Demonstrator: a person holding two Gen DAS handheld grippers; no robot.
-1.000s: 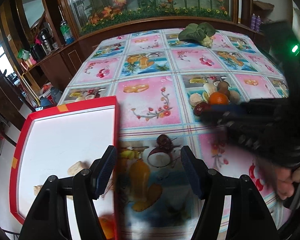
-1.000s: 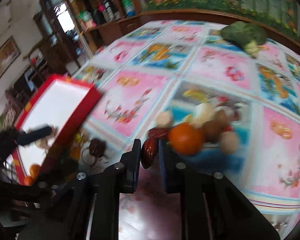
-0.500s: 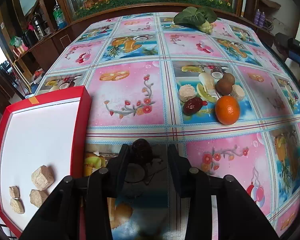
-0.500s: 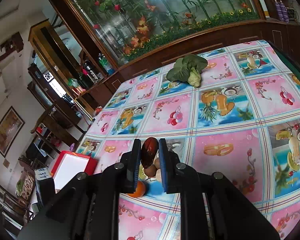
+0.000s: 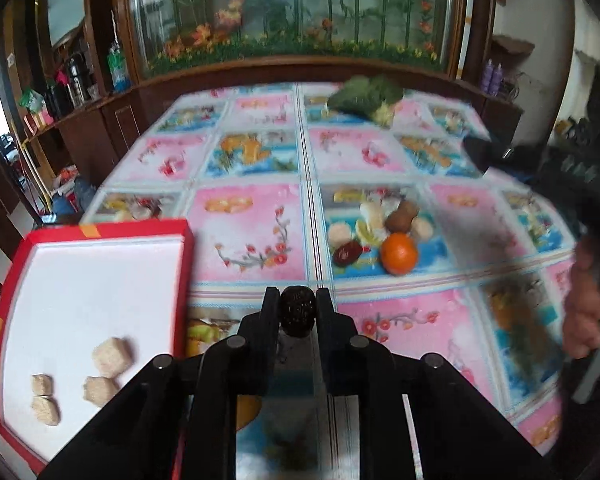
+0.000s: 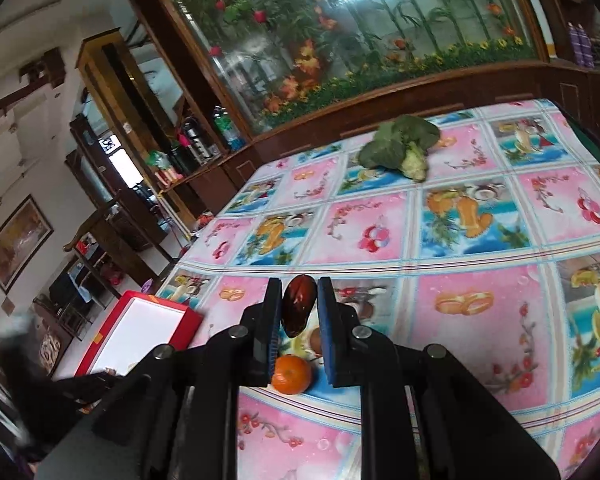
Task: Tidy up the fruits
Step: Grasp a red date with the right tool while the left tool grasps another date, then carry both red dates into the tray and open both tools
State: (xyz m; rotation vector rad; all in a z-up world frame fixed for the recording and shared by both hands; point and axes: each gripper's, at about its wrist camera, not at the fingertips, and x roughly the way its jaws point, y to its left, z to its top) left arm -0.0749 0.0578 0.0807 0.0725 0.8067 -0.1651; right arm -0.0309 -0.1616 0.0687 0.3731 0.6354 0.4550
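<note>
My left gripper (image 5: 297, 303) is shut on a dark, wrinkled round fruit (image 5: 297, 312), held above the tablecloth just right of the red tray (image 5: 182, 276). The tray's white floor holds several tan cubes (image 5: 112, 357). My right gripper (image 6: 298, 307) is shut on a glossy red date (image 6: 297, 309), lifted over the fruit pile. On the cloth lie an orange (image 5: 398, 253), another red date (image 5: 347, 253), a brown kiwi (image 5: 402, 215) and pale round pieces (image 5: 339, 233). Below the right gripper's fingers the orange (image 6: 291, 374) shows again.
A leafy green vegetable (image 6: 400, 146) lies at the far end of the table. A wooden cabinet with a glass plant display (image 5: 292, 16) runs behind it. The red tray (image 6: 144, 330) sits at the table's left edge. A person's hand (image 5: 584, 312) appears at the right.
The left gripper closed on the dark fruit and lifted it off the cloth. The right gripper, holding its date, rose and stays above the pile.
</note>
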